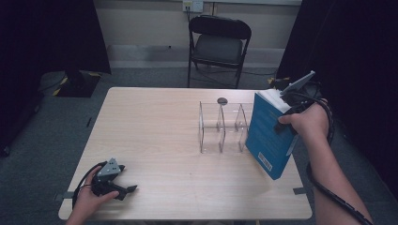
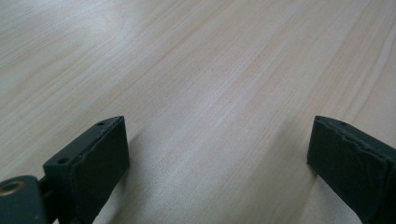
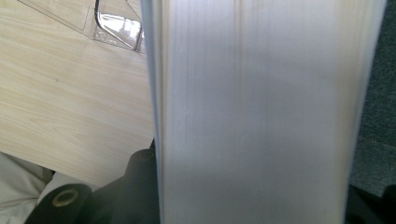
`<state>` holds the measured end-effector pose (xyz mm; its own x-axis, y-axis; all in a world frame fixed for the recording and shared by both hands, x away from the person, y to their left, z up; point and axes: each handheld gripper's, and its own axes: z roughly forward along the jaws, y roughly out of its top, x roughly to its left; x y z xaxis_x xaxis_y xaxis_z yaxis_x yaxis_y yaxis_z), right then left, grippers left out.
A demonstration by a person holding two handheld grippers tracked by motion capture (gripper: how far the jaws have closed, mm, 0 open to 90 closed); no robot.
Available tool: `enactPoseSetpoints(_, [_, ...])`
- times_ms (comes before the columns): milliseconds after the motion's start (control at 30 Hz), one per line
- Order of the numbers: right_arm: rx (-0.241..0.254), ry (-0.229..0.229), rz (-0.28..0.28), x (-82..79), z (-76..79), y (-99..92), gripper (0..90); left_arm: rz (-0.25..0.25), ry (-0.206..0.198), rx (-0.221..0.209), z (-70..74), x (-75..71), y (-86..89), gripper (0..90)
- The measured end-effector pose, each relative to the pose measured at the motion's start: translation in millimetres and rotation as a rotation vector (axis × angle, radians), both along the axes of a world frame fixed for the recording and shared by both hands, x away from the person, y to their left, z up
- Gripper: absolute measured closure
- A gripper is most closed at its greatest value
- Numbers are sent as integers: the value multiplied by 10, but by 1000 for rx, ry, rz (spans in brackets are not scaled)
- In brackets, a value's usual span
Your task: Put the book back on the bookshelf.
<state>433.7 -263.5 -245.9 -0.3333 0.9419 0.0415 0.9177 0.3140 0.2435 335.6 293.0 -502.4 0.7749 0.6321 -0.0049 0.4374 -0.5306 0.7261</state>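
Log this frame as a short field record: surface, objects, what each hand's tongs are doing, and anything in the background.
surface: light wooden table
objects: blue book; clear divider rack, compartments empty
right tongs: shut on the book's page edge, book held tilted beside the rack's right end
left tongs: open, empty, low over the table's near left corner
background: black folding chair behind the table

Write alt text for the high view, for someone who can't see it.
A person's right gripper holds a blue book tilted above the wooden table, beside a clear divider rack. The left gripper rests open near the table's front left corner.
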Motion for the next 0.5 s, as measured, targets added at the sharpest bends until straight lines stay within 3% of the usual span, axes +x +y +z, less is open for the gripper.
enactPoseSetpoints(500, [2,0,-1,96,-16,5,617,2,0,2,0,-1,-2,47])
